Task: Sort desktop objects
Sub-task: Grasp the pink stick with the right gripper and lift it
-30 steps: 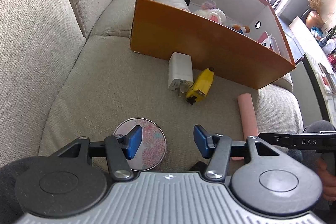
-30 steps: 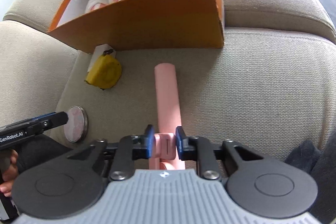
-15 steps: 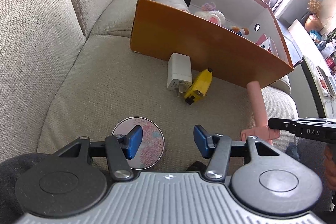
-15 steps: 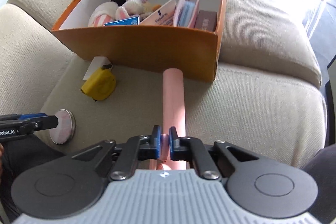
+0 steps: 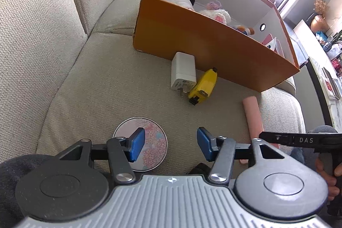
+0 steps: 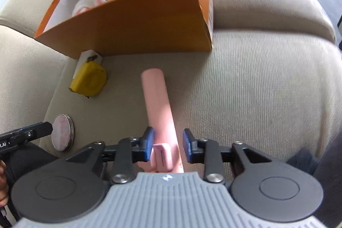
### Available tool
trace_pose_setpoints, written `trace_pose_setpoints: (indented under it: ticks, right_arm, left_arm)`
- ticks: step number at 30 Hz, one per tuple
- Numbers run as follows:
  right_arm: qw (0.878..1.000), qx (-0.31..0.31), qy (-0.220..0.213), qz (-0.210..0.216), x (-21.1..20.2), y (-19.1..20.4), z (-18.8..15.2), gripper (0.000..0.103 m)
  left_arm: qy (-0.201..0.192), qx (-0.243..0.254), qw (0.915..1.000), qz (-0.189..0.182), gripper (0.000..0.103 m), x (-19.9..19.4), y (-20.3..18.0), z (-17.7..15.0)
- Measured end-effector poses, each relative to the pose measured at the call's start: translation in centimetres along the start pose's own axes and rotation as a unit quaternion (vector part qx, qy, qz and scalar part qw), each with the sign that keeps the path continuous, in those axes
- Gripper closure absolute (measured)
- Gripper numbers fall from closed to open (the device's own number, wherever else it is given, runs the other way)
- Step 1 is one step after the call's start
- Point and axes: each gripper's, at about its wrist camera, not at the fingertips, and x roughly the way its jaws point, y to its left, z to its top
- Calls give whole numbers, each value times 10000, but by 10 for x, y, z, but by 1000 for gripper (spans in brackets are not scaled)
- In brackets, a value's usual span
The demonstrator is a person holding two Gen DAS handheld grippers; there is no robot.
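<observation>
A pink tube (image 6: 158, 104) with a clip at its near end lies on the beige sofa cushion (image 6: 256, 89), pointing toward the orange box (image 6: 149, 20). My right gripper (image 6: 167, 146) straddles its near end. The jaws are opening, and a gap shows on the right side of the tube. In the left wrist view the pink tube (image 5: 253, 116) lies at the right. My left gripper (image 5: 168, 144) hangs open with nothing in it, just above a round floral compact (image 5: 154, 142).
A white charger (image 5: 183, 72) and a yellow tape measure (image 5: 204, 87) lie against the near wall of the orange box (image 5: 192, 42). The box holds plush toys and several flat packs. The sofa backrest rises at the left, and a dark-clothed leg sits at the bottom edge.
Half a second ago the right gripper was shut on the pink tube and held it raised toward the box. Now the tube is back down on the cushion and the jaws have parted. The left gripper has not moved.
</observation>
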Motion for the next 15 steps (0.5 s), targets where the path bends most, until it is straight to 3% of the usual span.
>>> trace_pose_setpoints:
  ticks: [6,15]
  right_arm:
    - [9997,100,-226,71,-9,2,-1,103]
    - [9972,-524,-539,46,-32,22,15,103]
  left_arm:
    - [16,-49,10000,30,39,1,2,1]
    - [12,-19,10000,-5,39,2,-2,3]
